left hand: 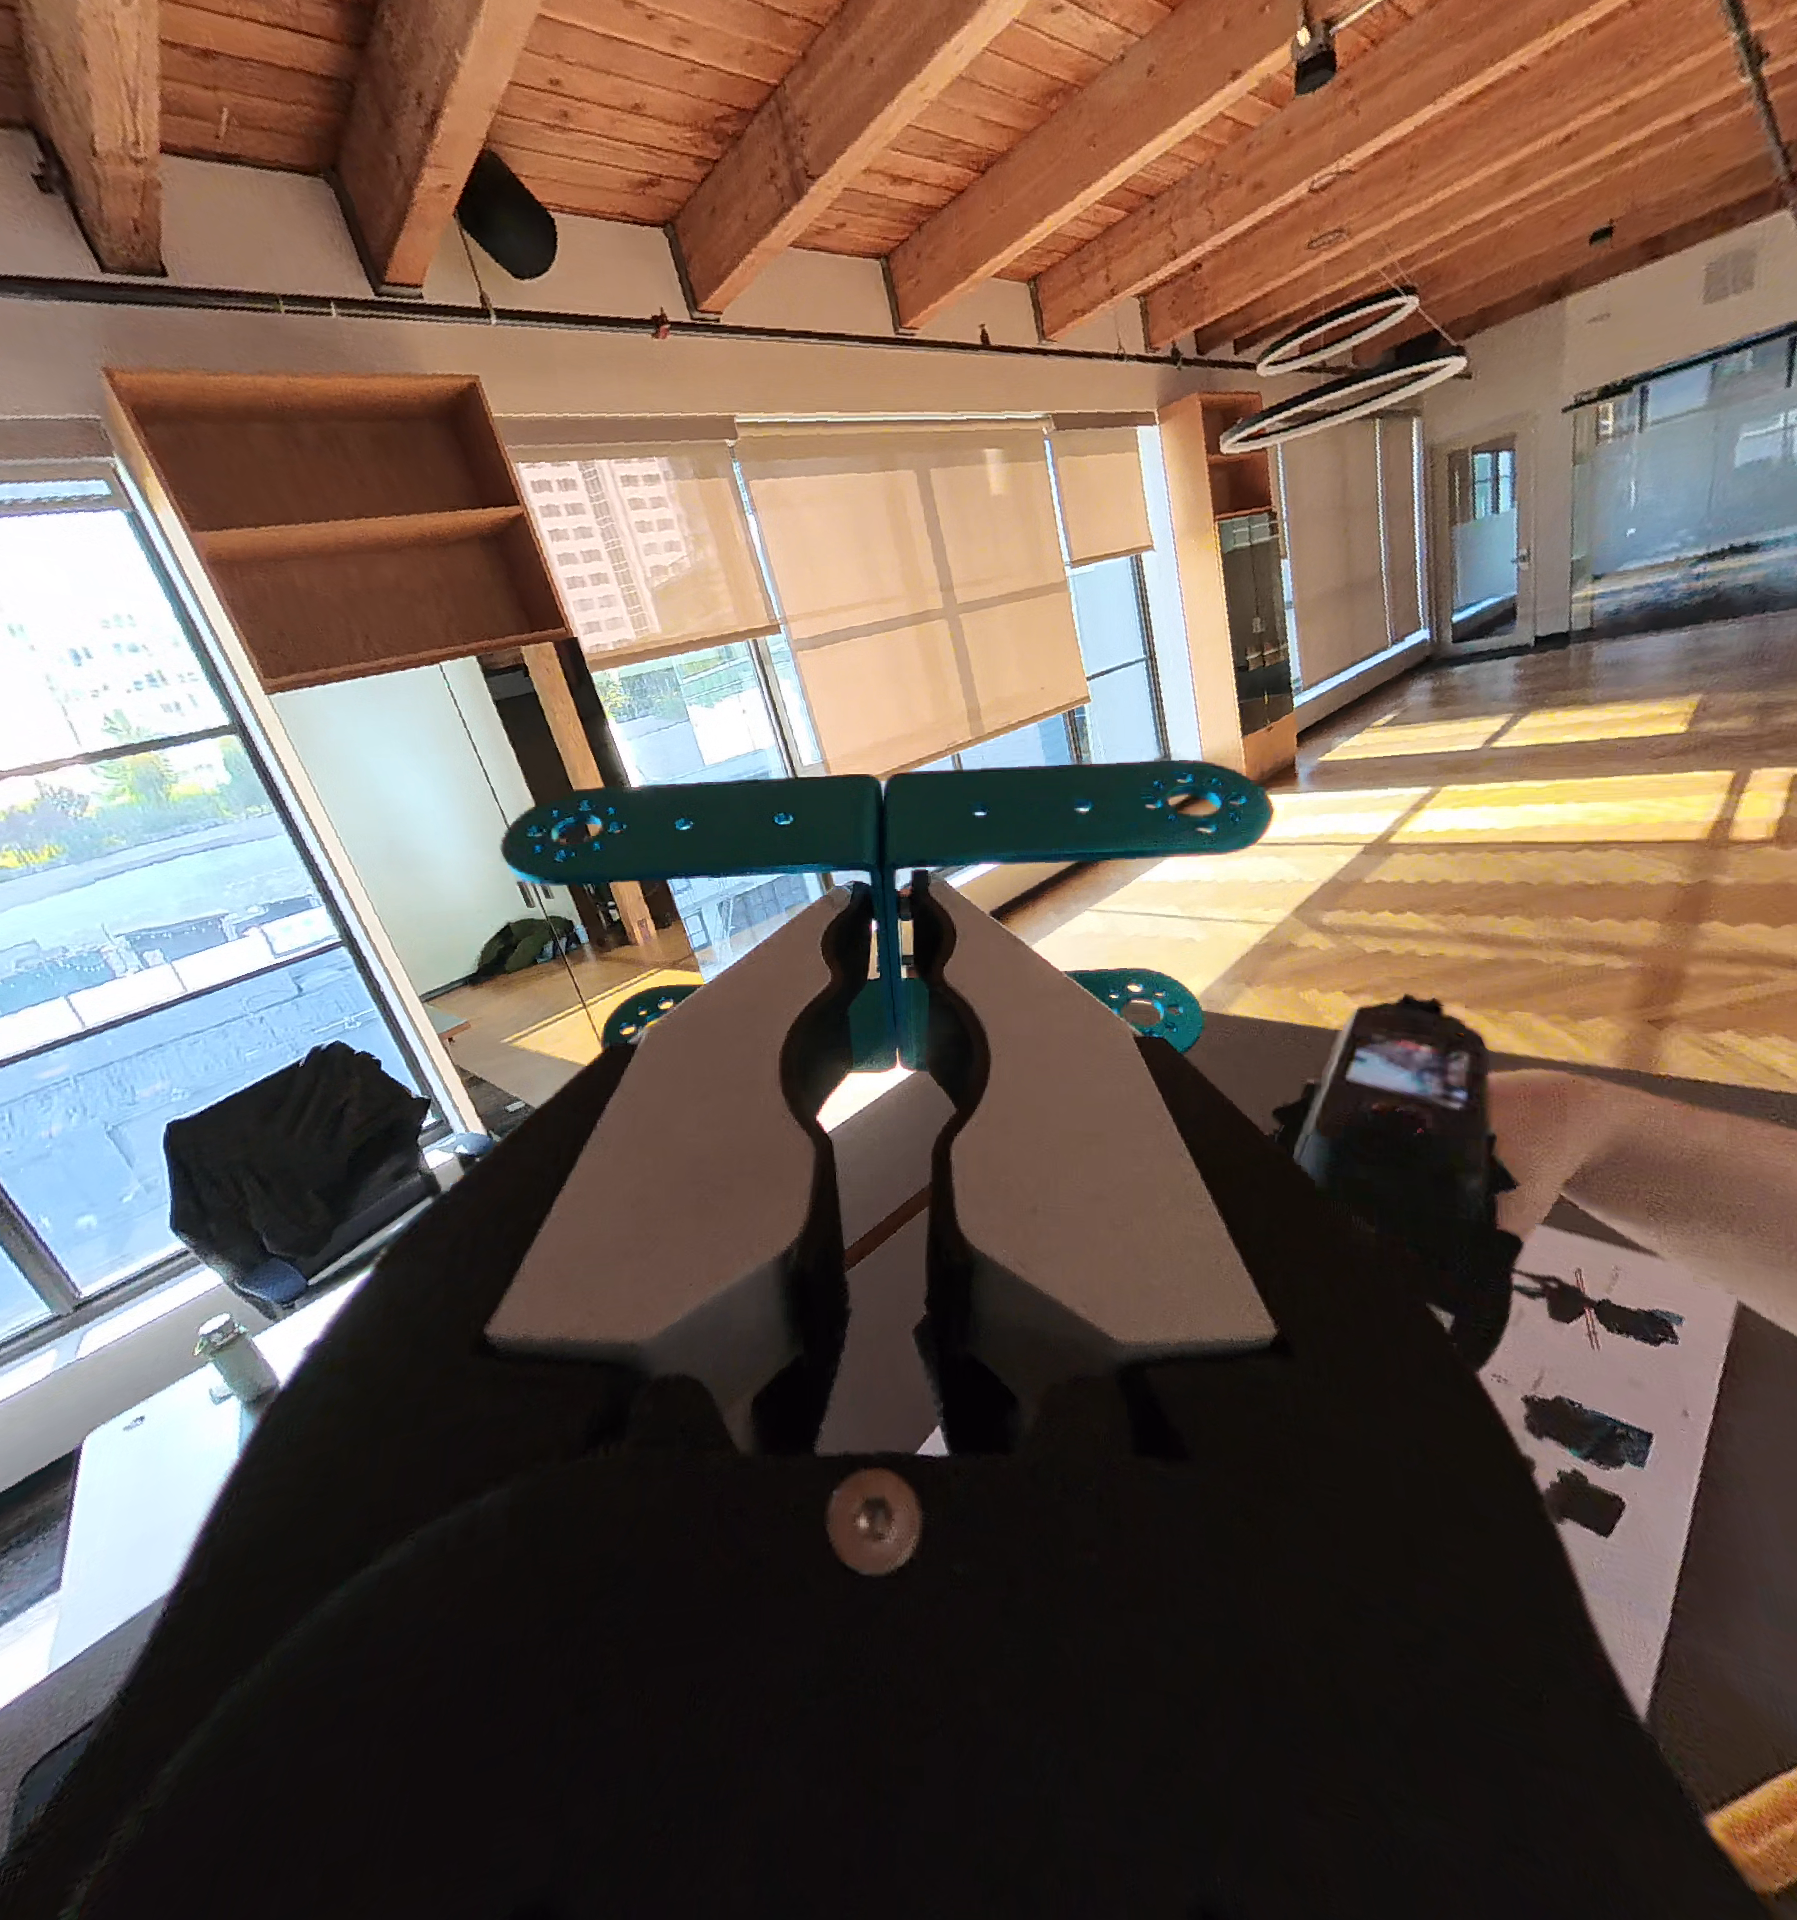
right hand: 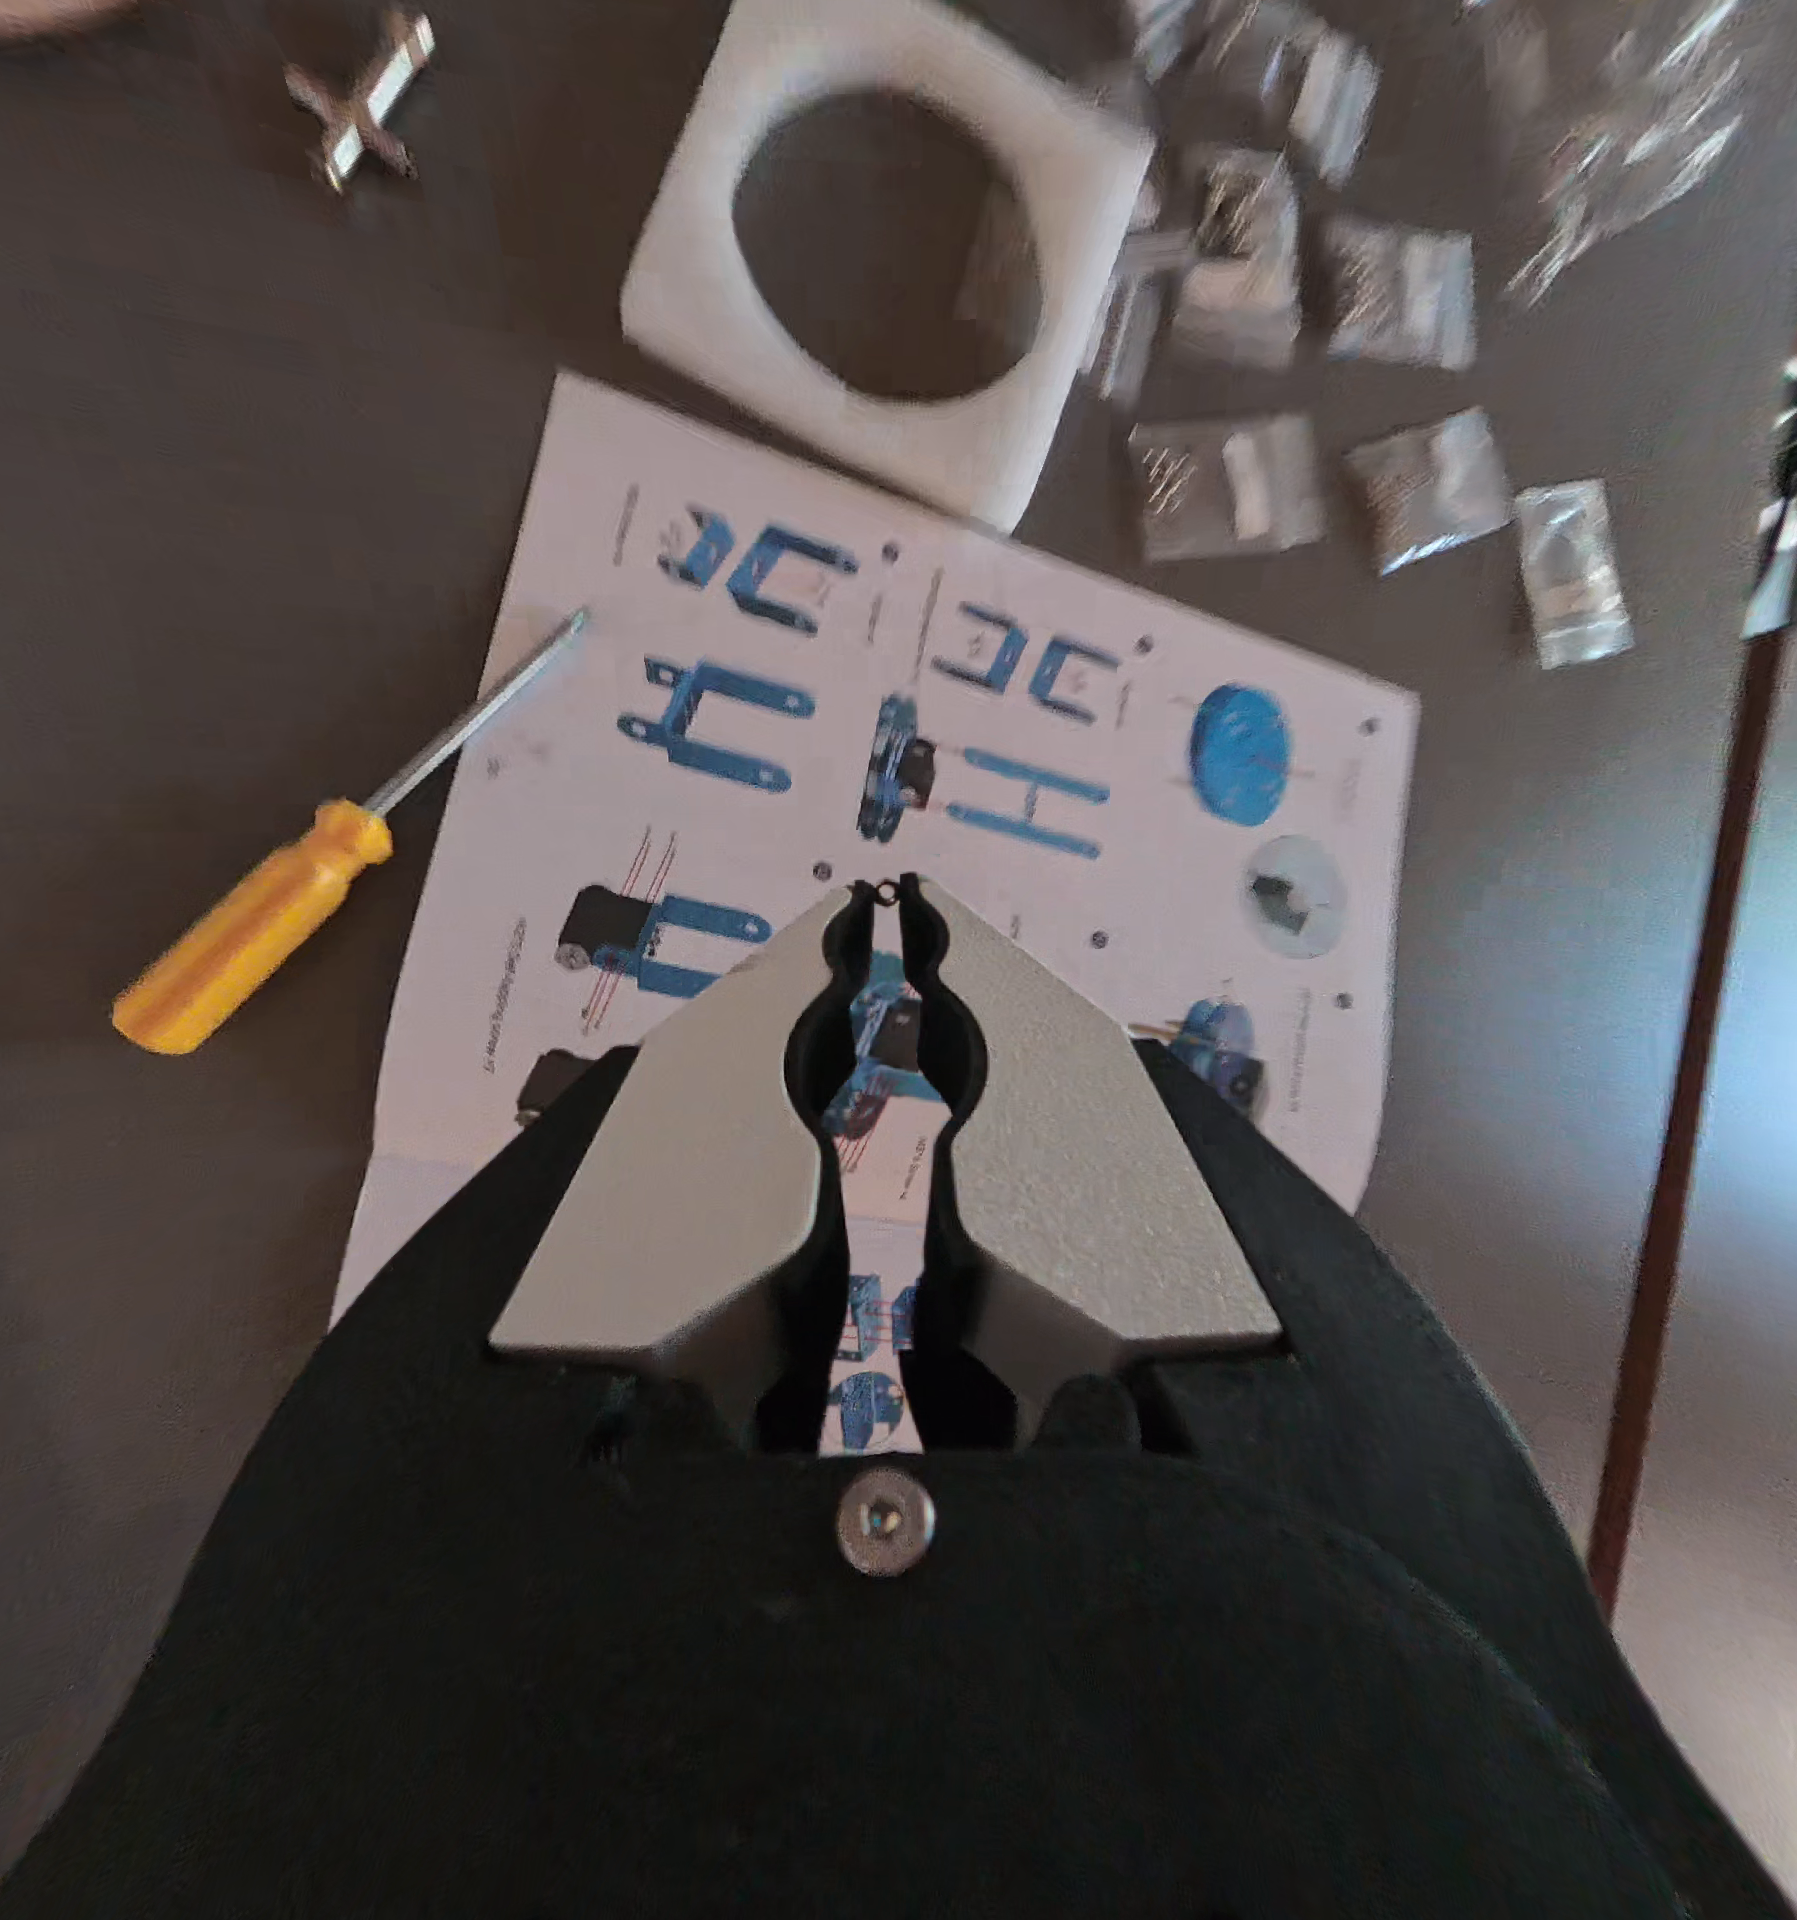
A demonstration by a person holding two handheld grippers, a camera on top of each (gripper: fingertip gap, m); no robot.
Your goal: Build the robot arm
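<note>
Left gripper jaws clamp teal brackets; right gripper jaws pinch tiny dark part, identity unclear.

Left gripper raised, jaws clamped — right gripper angled downward, tips nearly closed.

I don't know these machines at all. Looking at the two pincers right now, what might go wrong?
1. The left gripper pinches two teal brackets only by their thin touching walls, held in the air; they might slip or twist apart.
2. The right gripper pinches something tiny and black at its very tips, above the instruction sheet. It might drop and be hard to find.
</note>
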